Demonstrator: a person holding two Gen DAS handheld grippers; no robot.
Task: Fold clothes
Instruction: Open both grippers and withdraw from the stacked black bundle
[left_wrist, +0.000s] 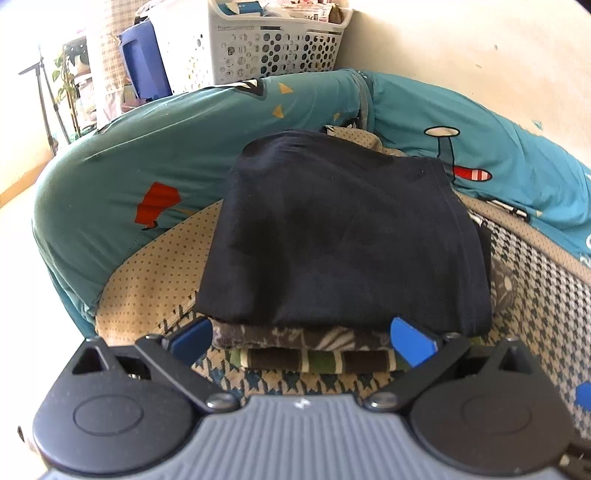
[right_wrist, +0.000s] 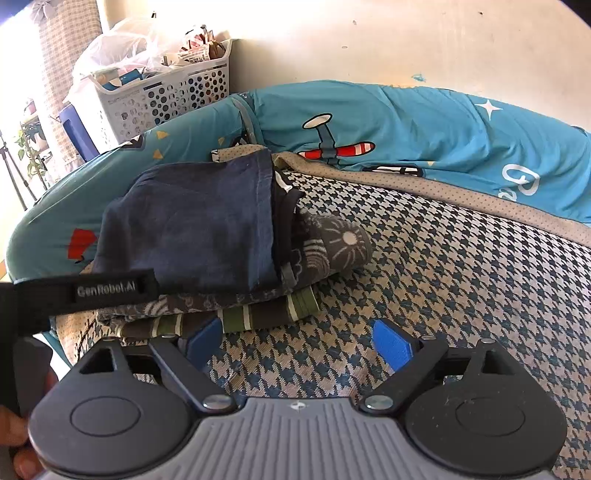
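Right wrist: folded stack (right_wrist: 207, 258) up-left of spread fingers (right_wrist: 391, 345), apart.

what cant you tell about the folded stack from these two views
- Left wrist view: the navy garment on top covers the layers beneath; only their front edges show.
- Right wrist view: the GenRobot.AI strap hides the stack's near left corner.
- Both views: the laundry basket contents are too small to identify.

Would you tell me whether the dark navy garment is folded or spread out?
Folded: the navy garment lies as a compact rectangle topping the stack.
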